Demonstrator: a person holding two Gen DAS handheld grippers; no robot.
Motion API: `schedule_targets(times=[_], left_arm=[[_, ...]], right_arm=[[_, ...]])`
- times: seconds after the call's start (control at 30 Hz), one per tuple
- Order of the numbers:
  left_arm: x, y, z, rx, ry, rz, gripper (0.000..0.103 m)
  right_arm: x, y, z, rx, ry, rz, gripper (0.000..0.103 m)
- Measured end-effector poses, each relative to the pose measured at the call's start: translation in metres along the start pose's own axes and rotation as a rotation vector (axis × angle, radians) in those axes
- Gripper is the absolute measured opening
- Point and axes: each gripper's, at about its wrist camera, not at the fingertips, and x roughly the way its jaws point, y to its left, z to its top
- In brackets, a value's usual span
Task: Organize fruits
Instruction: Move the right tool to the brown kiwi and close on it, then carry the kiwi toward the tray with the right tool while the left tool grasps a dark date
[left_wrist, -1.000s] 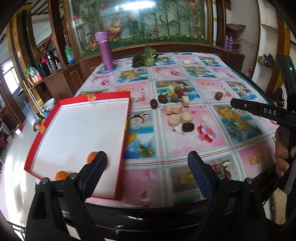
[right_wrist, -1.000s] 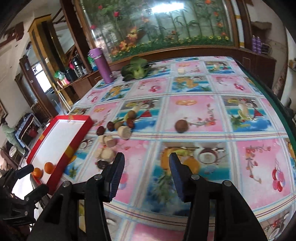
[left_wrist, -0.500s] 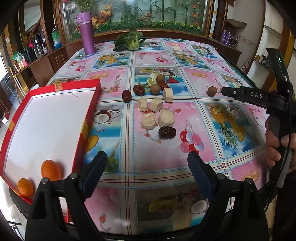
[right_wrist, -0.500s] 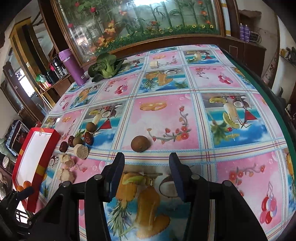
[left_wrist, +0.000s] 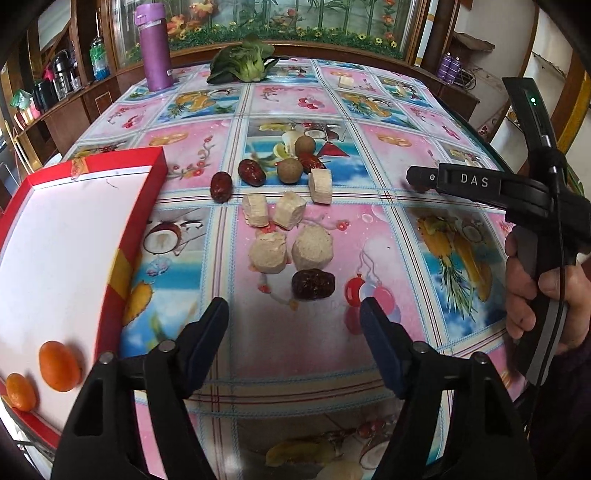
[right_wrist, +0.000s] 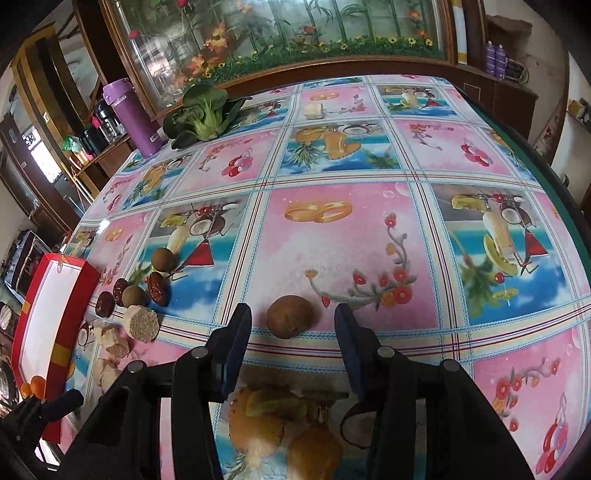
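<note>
Left hand-held gripper apart over a date; right hand-held gripper apart around a longan, seen in right view only.

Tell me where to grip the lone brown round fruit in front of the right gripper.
Grip the brown fruit across its widest middle, coming straight forward and down. It is roundish, lies apart from the pile, and sits centred ahead of the open right gripper.

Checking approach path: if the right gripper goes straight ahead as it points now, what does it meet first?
Most likely the lone brown round fruit, lying just ahead between the open fingers of the right gripper. Nothing else shows in that line; exact depth is unclear.
</note>
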Motion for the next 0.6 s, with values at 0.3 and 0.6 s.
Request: schedule_targets(times=[0.3, 0.6], left_arm=[[0.011, -0.005, 0.005, 0.006, -0.024, 0.027, 0.055], [0.013, -0.008, 0.005, 0.035, -0.049, 0.067, 0.032]], right_arm=[[0.002, 0.005, 0.0, -0.043, -0.026, -0.05, 0.03], [0.002, 0.005, -0.001, -0.054, -0.041, -0.068, 0.025]])
